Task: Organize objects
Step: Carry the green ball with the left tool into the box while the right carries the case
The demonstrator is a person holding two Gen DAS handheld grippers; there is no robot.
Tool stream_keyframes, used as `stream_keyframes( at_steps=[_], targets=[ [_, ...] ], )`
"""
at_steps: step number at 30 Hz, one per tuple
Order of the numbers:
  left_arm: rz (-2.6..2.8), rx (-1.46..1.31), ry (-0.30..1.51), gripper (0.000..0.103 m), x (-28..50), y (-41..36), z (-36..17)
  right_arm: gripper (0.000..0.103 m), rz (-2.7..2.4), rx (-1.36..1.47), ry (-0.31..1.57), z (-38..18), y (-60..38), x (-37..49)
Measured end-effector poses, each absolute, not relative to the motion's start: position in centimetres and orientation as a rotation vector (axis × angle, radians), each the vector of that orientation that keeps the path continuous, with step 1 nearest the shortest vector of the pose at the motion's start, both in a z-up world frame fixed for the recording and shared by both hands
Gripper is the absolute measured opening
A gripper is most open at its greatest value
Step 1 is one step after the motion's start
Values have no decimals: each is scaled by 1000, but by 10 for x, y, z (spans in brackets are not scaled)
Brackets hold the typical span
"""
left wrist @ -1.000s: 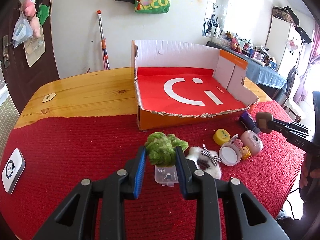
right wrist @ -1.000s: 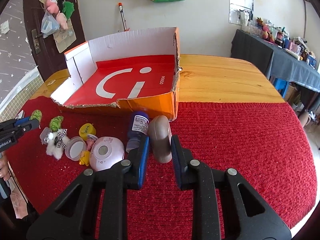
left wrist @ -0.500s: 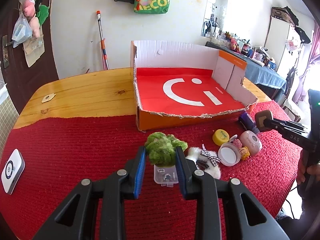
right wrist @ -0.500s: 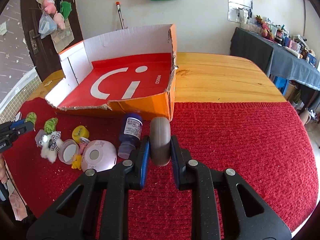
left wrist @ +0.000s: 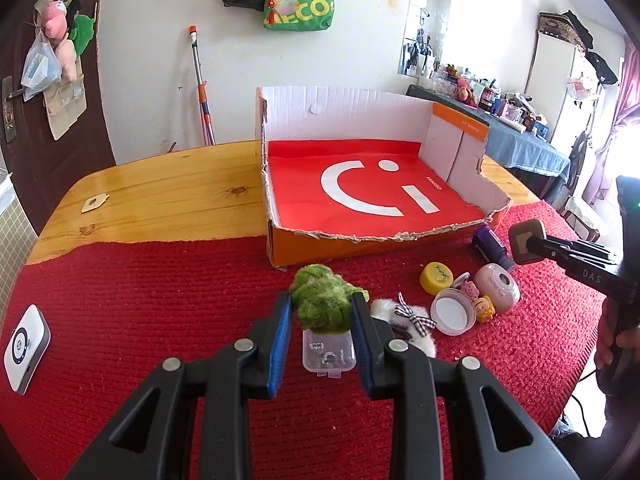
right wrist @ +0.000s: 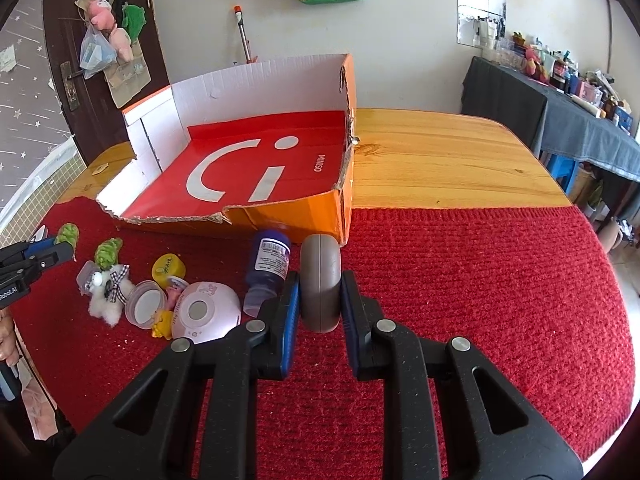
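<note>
In the left wrist view, your left gripper (left wrist: 320, 320) is clenched on the green fuzzy toy (left wrist: 323, 300), above a small clear case (left wrist: 329, 350) on the red cloth (left wrist: 140, 300); the orange box (left wrist: 360, 196) sits just beyond, a white fluffy toy (left wrist: 408, 320) to the right. In the right wrist view, your right gripper (right wrist: 320, 300) grasps a grey compact (right wrist: 320, 280) edge-on; a blue bottle (right wrist: 269, 268) lies just left, the box behind it.
</note>
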State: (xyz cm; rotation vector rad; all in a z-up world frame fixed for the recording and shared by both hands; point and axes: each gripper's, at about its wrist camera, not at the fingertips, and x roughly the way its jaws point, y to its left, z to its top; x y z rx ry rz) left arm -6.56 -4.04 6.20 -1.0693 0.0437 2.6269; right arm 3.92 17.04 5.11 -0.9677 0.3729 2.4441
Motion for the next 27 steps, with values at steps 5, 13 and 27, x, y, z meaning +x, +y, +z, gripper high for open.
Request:
stream_keyframes(
  at_steps=[5,13,27],
  targets=[
    [2623,-1052,44,30,-66,-38,71,19,2468,-941,373,66,164,39],
    [2604,-992,92,30,-88,-23,99,19,2575,-903,402,104,164,18],
    [2438,-1211,233,30,-172,8,70,19,2548,-1181,855,70,244,-55]
  ],
)
